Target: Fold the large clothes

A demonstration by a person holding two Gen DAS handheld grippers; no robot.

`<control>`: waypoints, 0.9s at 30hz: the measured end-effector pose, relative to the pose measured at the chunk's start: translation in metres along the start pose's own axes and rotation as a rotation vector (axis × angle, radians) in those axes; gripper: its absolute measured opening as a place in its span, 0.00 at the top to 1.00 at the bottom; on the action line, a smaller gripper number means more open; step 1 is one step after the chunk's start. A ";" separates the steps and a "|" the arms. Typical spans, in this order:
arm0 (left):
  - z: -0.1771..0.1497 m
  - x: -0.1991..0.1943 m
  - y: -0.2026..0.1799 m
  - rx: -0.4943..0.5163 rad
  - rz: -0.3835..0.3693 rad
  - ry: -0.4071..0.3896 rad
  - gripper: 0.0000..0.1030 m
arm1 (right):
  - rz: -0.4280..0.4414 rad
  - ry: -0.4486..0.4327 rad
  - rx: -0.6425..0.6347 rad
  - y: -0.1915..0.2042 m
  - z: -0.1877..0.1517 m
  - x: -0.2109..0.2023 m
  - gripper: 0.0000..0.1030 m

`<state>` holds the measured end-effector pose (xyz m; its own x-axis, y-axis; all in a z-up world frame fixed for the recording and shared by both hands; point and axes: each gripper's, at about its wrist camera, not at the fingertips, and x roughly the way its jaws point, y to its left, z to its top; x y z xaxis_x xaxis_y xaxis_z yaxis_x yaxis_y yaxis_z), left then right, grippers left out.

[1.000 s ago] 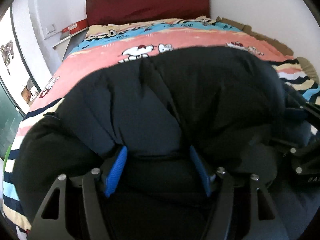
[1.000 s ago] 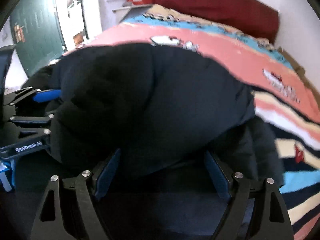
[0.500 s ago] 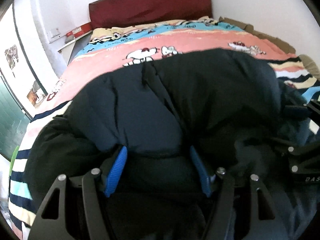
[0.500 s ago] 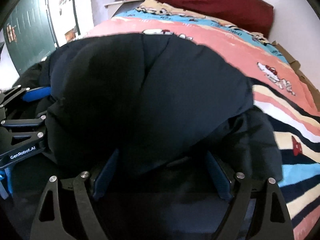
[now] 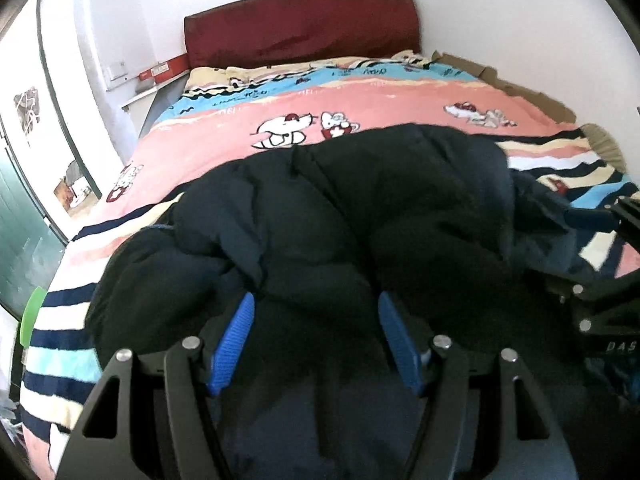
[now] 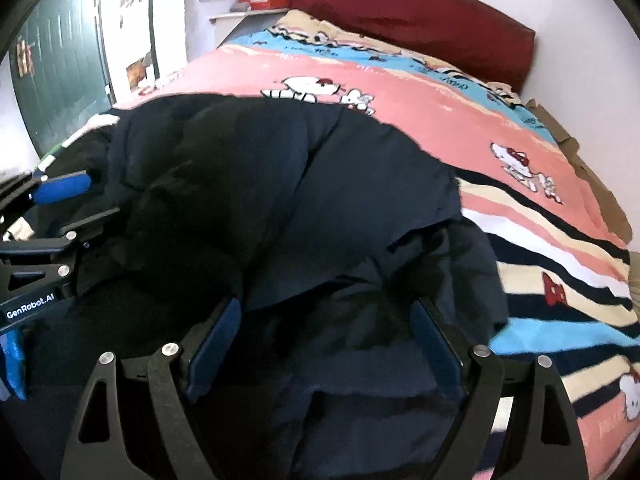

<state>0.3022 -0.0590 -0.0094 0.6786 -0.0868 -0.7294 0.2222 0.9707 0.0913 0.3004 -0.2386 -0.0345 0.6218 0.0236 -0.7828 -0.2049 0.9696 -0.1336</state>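
Note:
A dark navy puffy jacket (image 5: 360, 216) lies bunched on the bed and fills the lower half of both views (image 6: 280, 208). My left gripper (image 5: 316, 320) has its blue pads wide apart, with the jacket's near edge lying between them. My right gripper (image 6: 324, 324) is likewise wide open over the jacket's near edge. Each gripper shows at the edge of the other's view: the right one (image 5: 600, 312) and the left one (image 6: 44, 240). Neither pinches the fabric.
The bed (image 5: 360, 96) has a pink, blue and striped cartoon cover and a dark red headboard (image 5: 304, 24). A white shelf with a red box (image 5: 160, 76) stands at the left of the headboard. A green door (image 6: 52, 60) is on the left, a white wall on the right.
Both grippers have pulled back and lower, toward the foot of the bed. The jacket has settled lower and flatter, so more of the cover shows beyond it.

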 end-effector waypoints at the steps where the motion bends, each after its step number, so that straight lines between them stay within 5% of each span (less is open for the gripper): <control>1: -0.003 -0.007 0.001 -0.002 -0.009 0.003 0.38 | -0.011 -0.007 0.003 0.001 -0.003 -0.008 0.16; 13: -0.056 -0.083 0.038 -0.055 -0.070 0.010 0.37 | -0.077 -0.053 0.016 0.017 -0.048 -0.098 0.05; 27: -0.109 -0.136 0.085 -0.094 -0.009 0.045 0.36 | -0.094 -0.004 0.060 -0.003 -0.103 -0.139 0.01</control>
<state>0.1521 0.0603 0.0236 0.6442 -0.0874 -0.7599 0.1598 0.9869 0.0219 0.1368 -0.2694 0.0123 0.6391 -0.0669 -0.7662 -0.1001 0.9805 -0.1691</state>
